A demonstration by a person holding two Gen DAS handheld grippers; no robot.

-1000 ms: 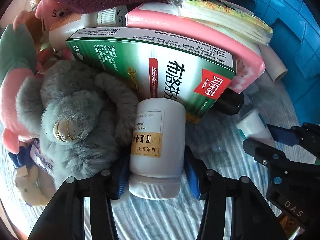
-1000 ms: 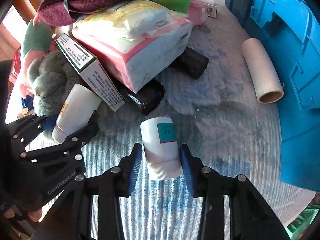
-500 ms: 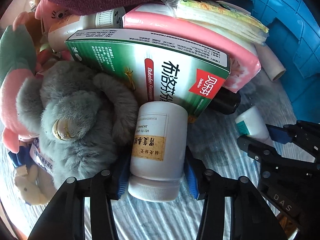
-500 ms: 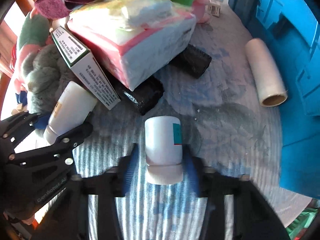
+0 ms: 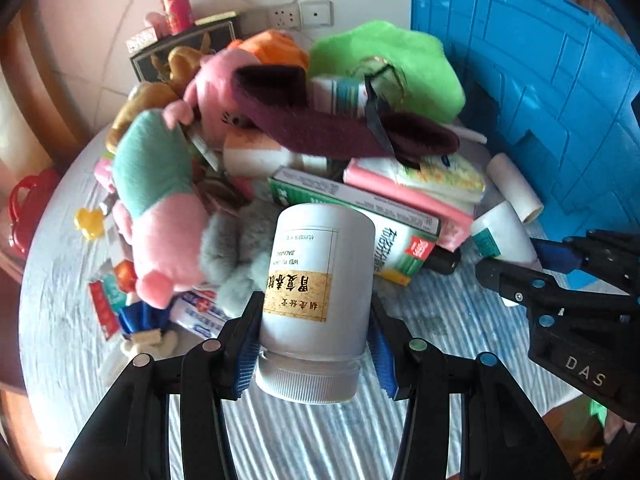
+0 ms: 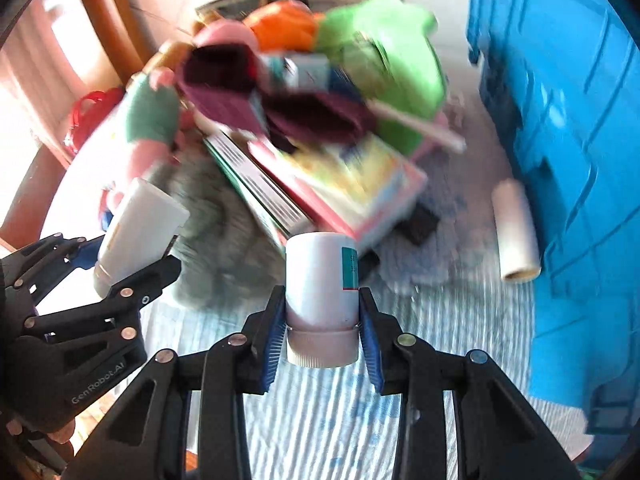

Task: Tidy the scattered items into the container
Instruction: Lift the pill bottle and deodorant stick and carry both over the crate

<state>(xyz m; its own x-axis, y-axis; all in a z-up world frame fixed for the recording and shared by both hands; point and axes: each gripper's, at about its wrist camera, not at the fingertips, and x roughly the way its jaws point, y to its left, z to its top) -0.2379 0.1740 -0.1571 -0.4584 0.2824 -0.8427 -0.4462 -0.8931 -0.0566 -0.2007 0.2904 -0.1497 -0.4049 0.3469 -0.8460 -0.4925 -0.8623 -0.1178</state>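
White plastic fills both grips: the left gripper has its fingers clamped on a large pill bottle with a tan label, cap toward the camera, raised clear of the pile. The right gripper has its fingers clamped just above the cap of a smaller bottle with a teal label, also lifted off the striped cloth on the bench. To the right stands the blue container. Carrying well means keeping both grips firm, rising above the wall, and letting go only once each bottle is over the opening, one at a time so the two do not collide.
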